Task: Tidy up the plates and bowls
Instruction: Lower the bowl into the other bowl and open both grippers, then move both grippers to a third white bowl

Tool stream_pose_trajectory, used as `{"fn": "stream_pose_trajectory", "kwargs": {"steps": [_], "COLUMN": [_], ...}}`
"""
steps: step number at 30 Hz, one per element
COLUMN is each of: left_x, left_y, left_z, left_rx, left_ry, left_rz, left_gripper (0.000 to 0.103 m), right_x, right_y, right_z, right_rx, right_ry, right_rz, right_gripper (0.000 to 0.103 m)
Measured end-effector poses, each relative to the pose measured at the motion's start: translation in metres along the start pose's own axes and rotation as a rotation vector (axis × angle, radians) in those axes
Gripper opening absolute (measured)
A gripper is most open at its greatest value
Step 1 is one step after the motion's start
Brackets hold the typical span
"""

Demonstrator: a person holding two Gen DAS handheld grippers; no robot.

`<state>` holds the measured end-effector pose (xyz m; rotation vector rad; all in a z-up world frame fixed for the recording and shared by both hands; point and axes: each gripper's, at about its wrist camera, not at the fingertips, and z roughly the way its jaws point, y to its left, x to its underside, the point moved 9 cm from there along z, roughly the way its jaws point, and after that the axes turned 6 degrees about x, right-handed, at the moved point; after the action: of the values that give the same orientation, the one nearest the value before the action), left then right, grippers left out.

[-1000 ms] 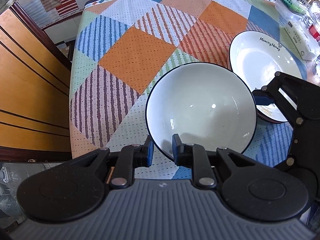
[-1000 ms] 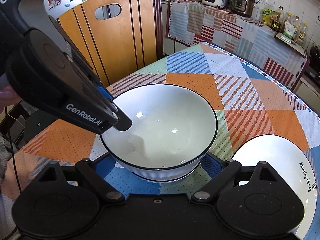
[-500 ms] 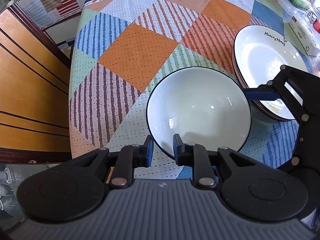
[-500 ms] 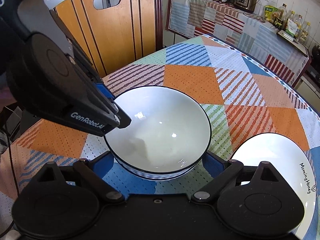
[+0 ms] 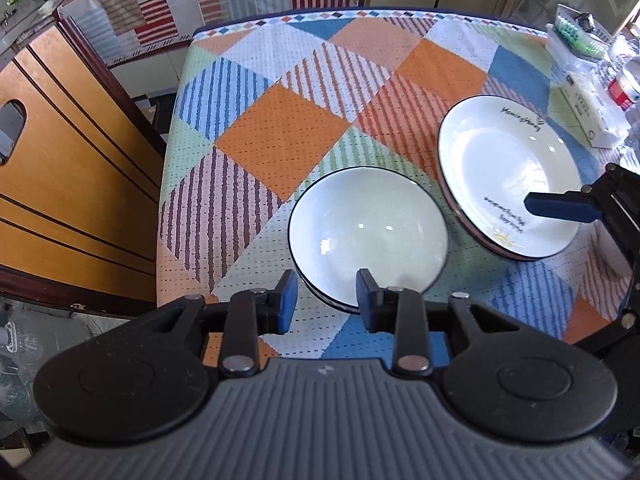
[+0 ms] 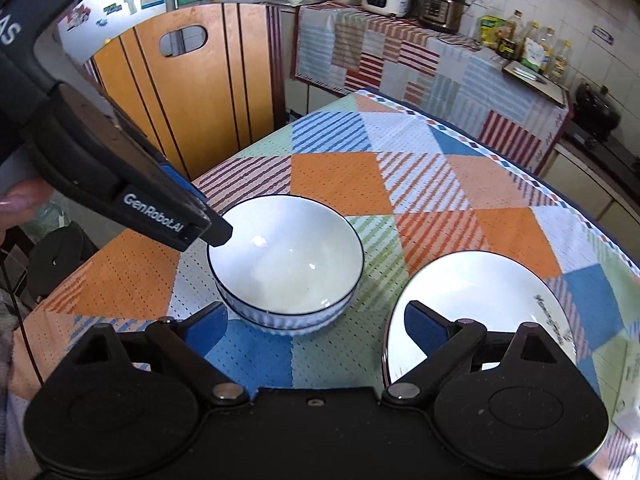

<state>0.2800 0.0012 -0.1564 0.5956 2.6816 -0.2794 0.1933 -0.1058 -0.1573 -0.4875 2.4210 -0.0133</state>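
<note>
Left wrist view: jaws parted at bowl (image 5: 368,232) rim, gripping nothing.

White bowl (image 5: 367,228) with thin dark rim, nested upright in a second ribbed white bowl (image 6: 296,322), standing on the patchwork tablecloth near the table's near edge. White plate (image 5: 508,172) with dark rim, black lettering and a small sun motif, stacked on another plate whose reddish-brown edge (image 5: 480,240) shows beneath. Just beside the bowls, apart from them.
</note>
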Motion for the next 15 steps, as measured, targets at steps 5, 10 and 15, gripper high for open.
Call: {"fn": "stream_pose_trajectory", "kwargs": {"steps": [5,10,15], "left_x": [0.007,0.017,0.026], "left_y": [-0.021,-0.042,-0.075], "left_z": [-0.027,-0.051,-0.076], "left_rx": [0.0,-0.013,-0.035], "left_ry": [-0.032,-0.039,-0.053], "left_rz": [0.032,0.054,0.123], "left_gripper": [0.041,0.047,0.057], "right_x": [0.008,0.021,0.044], "right_y": [-0.013,-0.031,-0.05], "right_z": [-0.028,-0.056,-0.086], "right_rx": [0.044,0.082,0.129], "right_ry": [0.011,0.024,0.04], "right_rz": [0.049,0.1,0.133], "right_gripper": [0.097,0.097,0.097]}}
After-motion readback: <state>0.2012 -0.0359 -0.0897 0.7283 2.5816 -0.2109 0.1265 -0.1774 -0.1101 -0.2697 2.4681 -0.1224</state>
